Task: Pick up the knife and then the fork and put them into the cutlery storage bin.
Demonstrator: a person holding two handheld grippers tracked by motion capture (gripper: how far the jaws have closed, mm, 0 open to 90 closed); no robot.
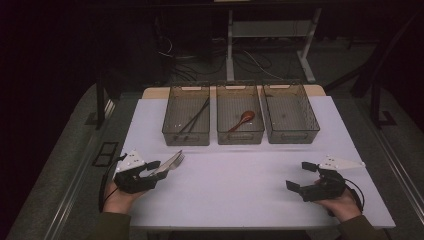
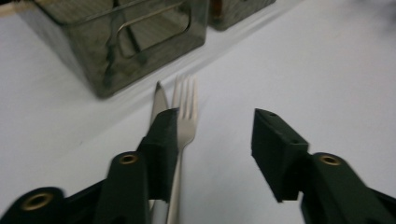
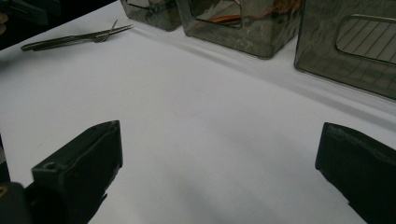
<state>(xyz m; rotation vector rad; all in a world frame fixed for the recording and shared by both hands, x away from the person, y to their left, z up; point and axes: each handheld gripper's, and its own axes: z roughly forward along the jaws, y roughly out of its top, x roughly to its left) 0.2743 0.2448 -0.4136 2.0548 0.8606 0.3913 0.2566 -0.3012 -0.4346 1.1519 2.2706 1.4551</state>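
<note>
White tabletop (image 1: 240,195) (three smoky bins (image 1: 240,120) at back), dark room beyond.

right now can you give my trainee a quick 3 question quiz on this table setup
1. True or false: the fork lies inside a bin.
2. Which bin holds the spoon: A left, B middle, C right?
3. What lies beside the fork, at the left tongs?

Key:
1. False, it lies on the table.
2. B, the middle bin.
3. A knife.
</note>
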